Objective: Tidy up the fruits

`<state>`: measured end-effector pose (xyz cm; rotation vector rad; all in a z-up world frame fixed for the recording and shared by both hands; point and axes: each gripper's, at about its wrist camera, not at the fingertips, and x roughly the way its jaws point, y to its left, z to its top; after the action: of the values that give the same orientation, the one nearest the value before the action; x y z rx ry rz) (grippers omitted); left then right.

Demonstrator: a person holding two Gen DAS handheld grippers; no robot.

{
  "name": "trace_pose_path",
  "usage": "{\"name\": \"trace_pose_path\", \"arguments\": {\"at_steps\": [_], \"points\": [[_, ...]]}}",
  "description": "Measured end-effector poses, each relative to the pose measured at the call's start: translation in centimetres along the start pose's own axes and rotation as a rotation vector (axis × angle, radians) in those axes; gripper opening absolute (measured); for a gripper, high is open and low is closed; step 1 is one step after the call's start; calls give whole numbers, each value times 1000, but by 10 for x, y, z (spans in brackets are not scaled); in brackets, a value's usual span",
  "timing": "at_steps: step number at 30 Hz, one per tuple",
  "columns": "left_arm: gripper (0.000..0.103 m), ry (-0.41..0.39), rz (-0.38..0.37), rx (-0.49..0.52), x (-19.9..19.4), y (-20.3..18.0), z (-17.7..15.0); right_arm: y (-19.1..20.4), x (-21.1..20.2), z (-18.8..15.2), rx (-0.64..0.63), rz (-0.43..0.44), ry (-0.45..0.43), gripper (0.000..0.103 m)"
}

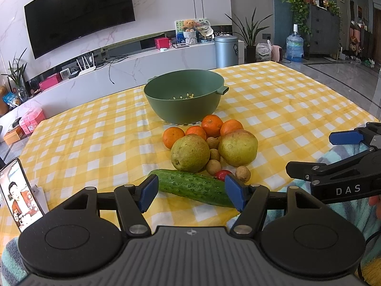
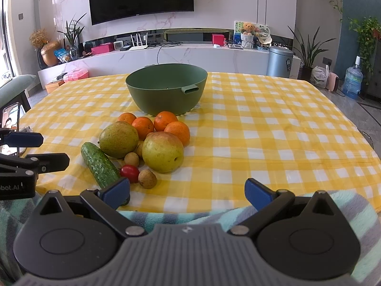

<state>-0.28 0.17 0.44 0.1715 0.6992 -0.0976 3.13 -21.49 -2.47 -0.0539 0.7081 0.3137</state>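
Note:
A green bowl point(image 1: 184, 97) point(image 2: 166, 88) stands mid-table with small bits inside. In front of it lies a pile: several oranges point(image 1: 212, 125) point(image 2: 164, 120), two yellow-green pears point(image 1: 190, 152) point(image 2: 163, 151), small brown longans point(image 1: 243, 174) point(image 2: 147, 178), a red cherry tomato point(image 1: 222, 174) point(image 2: 129, 173) and a cucumber point(image 1: 193, 187) point(image 2: 100, 165). My left gripper point(image 1: 191, 194) hovers open just short of the cucumber, nothing held. My right gripper point(image 2: 188, 194) is open and empty over the table's near edge, right of the pile; it shows at the right in the left wrist view point(image 1: 333, 152).
A yellow checked cloth point(image 2: 262, 131) covers the table. A phone point(image 1: 16, 193) leans on a stand at the near left corner. A striped blanket point(image 2: 309, 205) lies along the near edge. A TV wall, cabinet and bin point(image 1: 226, 50) stand beyond the table.

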Motion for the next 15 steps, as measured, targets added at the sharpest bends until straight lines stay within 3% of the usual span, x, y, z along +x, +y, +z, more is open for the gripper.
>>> {"name": "trace_pose_path", "arguments": {"at_steps": [15], "points": [[76, -3, -2, -6, -3, -1, 1, -1, 1, -1, 2, -4, 6, 99]]}}
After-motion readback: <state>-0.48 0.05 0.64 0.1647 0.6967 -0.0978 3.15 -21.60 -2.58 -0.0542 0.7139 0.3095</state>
